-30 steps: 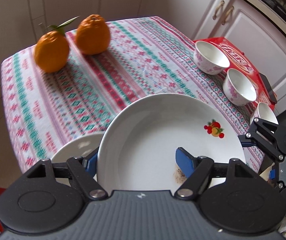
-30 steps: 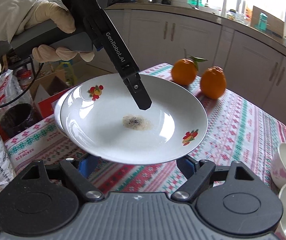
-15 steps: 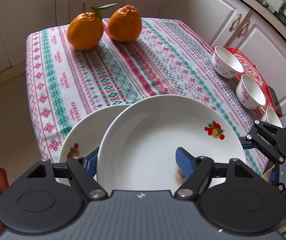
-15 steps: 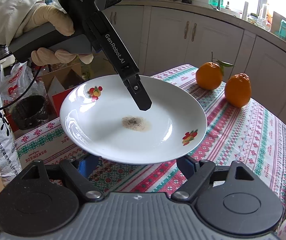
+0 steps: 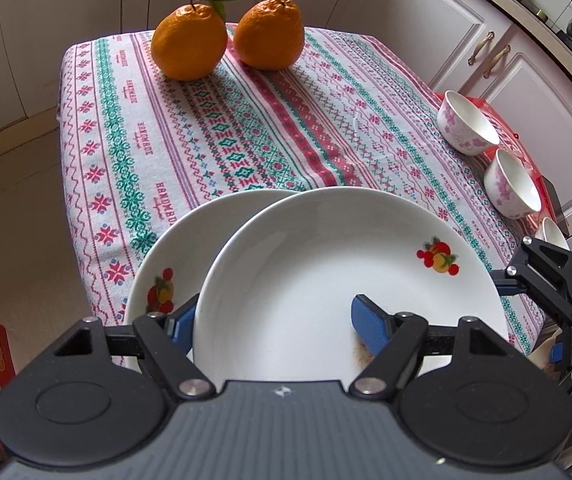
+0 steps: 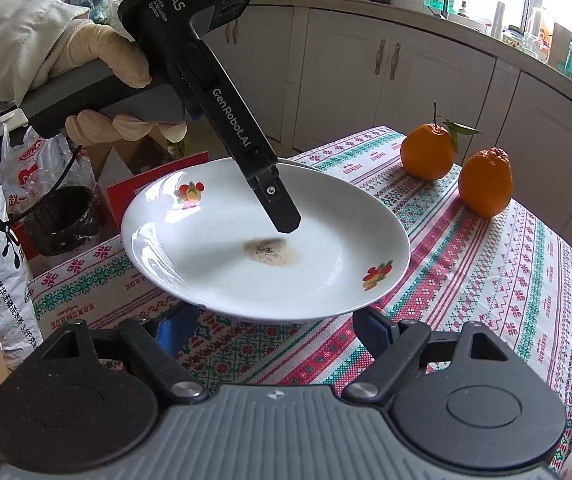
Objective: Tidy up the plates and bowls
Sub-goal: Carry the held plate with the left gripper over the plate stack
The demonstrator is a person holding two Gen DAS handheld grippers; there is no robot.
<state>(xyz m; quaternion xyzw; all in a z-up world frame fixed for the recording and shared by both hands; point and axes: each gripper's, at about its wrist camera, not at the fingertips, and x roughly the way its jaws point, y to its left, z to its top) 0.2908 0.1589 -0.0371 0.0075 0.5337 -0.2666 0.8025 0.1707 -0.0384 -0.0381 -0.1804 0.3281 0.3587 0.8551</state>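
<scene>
Insp. note, kitchen table w/ patterned cloth [image 5: 245, 128].

L gripper [image 5: 273, 320]: clamped on rim of upper plate [image 5: 326, 272]. One blue pad lies on the plate's inner face at approx 5 o'clock of the dish; the other sits under/behind the rim at 8 o'clock. Plate is carried clear of the cloth, tilted slightly; brown residue patch [image 6: 269, 250] near its centre.

R gripper [image 6: 273, 328]: jaws apart, nothing between the pads. It sits just below the near edge of the held plate in its own view; contact w/ the plate cannot be told.

Key relation: lower plate [image 5: 173, 256] lies flat on the cloth, partly covered by the held plate, showing at 9–10 o'clock of it in L wrist view. Plates are round, so no long axis; what matters is the offset. Held plate needs to shift toward 9 o'clock to centre over the lower one before it goes down. L hand [image 6: 97, 76] is the nearer and already has the load.

Bowls [image 5: 466, 124], three visible, in a row at 2–3 o'clock along the table's edge, well apart from the plates; R side is nearer to them. Two oranges [image 5: 189, 40] at 12 o'clock, far end, not in the way.

Judgement: stacking step in hand, plate not yet set down. Risk: rim slip from a one-edge grip.
</scene>
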